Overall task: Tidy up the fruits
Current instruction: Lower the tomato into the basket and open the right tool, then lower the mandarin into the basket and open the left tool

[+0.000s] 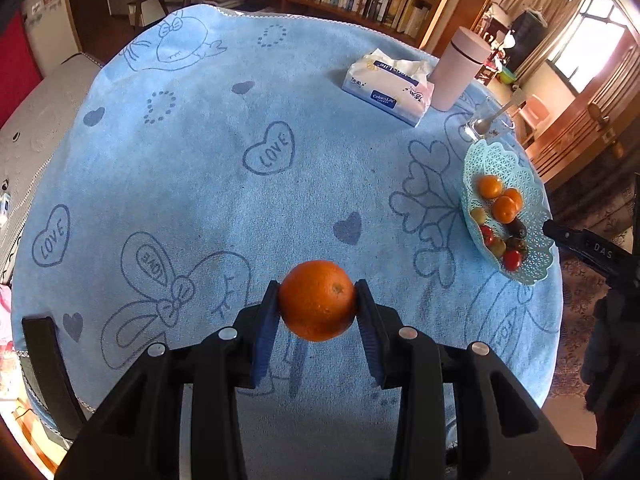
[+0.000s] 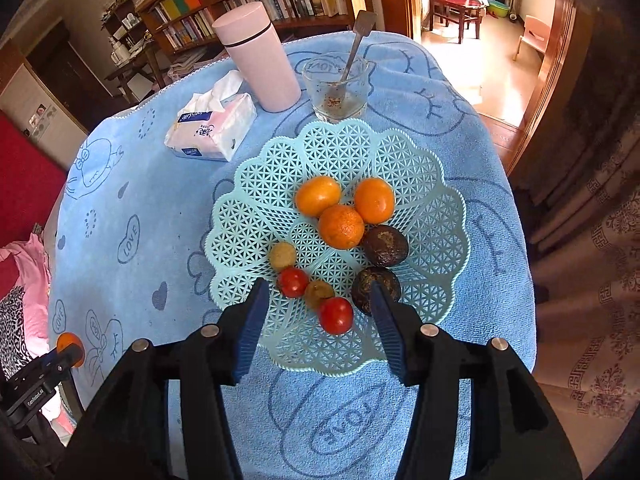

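Note:
My left gripper is shut on an orange and holds it above the blue cloth; the orange also shows at the far left in the right wrist view. A pale green lattice basket holds three small oranges, two dark round fruits, two red tomatoes and two small tan fruits. My right gripper hangs open over the basket's near side; a tomato lies between its fingers, untouched. In the left wrist view the basket sits at the right edge.
A blue cartoon-print towel covers the round table. Behind the basket stand a pink tumbler, a tissue pack and a glass with a spoon. Bookshelves line the far wall; the floor drops off past the table's right edge.

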Available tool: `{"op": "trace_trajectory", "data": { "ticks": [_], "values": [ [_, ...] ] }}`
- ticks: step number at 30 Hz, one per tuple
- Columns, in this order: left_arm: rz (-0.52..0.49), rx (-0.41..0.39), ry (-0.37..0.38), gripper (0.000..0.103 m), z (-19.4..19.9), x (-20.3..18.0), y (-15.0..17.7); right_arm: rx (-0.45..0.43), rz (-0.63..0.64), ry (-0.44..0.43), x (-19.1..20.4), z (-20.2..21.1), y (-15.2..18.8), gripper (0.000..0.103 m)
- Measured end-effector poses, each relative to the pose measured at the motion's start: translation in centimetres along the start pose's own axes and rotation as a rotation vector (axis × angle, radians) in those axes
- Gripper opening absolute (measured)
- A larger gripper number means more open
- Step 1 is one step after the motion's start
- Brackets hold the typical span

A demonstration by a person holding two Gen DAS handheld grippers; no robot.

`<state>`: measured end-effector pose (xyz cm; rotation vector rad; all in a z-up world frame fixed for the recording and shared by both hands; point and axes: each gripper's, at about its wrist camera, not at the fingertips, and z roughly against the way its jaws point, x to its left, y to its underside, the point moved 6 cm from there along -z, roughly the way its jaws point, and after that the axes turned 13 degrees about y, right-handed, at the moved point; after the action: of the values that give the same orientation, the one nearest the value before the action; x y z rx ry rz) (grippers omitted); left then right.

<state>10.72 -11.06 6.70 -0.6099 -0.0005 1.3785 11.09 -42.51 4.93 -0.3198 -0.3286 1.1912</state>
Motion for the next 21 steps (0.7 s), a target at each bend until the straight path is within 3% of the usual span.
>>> {"op": "trace_trajectory", "data": {
  "ticks": [11, 21],
  "values": [
    [-0.106, 0.027, 0.042, 0.038, -2.2, -4.9, -1.4, 0.020, -0.092, 0.043, -5.4, 0.7, 2.2, 0.057],
    [-0.238, 0.058, 0.126, 0.038, -6.0, -12.1, -3.1, 0.038, -0.163, 0.089, -10.4, 2.2, 5.7, 0.057]
  ]
}}
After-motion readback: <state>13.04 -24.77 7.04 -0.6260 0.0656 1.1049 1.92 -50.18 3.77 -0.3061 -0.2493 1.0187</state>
